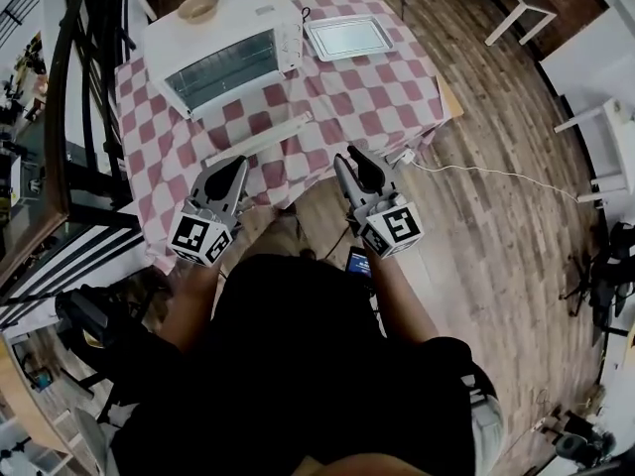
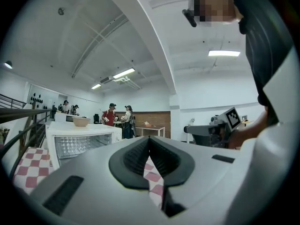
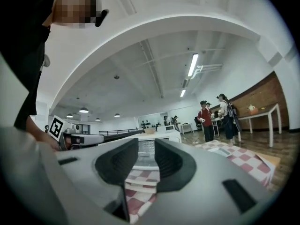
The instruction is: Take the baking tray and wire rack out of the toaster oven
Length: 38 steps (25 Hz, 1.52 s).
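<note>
Tabletop (image 1: 397,97): tray (image 1: 349,38) apparently beyond right gripper (image 1: 352,163)

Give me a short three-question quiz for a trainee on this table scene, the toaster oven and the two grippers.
1. True or false: the baking tray lies on the table beside the toaster oven.
2. What sits on top of the toaster oven? A a bowl, B a mug, C a kettle.
3. Which gripper has its fingers apart with nothing between them?

Key
1. True.
2. A, the bowl.
3. The right gripper; the left gripper has its fingers meeting at the tips.
</note>
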{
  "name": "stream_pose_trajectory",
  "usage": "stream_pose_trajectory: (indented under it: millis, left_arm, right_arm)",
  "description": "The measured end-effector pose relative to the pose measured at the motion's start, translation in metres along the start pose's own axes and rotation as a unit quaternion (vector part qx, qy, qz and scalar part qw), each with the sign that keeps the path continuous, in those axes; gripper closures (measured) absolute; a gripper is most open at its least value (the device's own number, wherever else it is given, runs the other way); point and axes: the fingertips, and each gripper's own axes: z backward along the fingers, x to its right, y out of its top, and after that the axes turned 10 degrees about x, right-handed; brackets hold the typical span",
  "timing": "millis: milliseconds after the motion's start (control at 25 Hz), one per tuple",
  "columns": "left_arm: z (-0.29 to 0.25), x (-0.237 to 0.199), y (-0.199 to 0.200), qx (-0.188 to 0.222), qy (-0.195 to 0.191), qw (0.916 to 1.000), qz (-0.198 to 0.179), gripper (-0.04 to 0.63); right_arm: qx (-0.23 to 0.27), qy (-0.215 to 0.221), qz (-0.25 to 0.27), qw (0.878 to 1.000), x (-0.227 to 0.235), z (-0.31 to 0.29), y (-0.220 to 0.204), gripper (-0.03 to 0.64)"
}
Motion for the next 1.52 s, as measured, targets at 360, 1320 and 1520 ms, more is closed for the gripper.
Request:
stream_pose_trajectory:
  millis: [360, 1320, 1520]
  left_arm:
    - [0.026, -0.009, 0.001, -0.012, 0.027, 0.9994, 0.015, 0.603]
    - [0.032, -0.022, -0.013, -0.024, 0.030, 0.9989, 0.028, 0.603]
    - [0.034, -0.049, -0.019, -0.027, 0.044, 0.9985, 0.019, 0.603]
  right_arm:
    - [-0.004, 0.047, -0.011, 0.999, -0.038, -0.007, 0.007, 0.524]
    - [0.010, 0.003, -0.110, 0.994, -0.012, -0.008, -0.017, 0.526]
    - [0.039, 0.022, -0.276, 0.960, -0.010, -0.048, -0.035, 0.525]
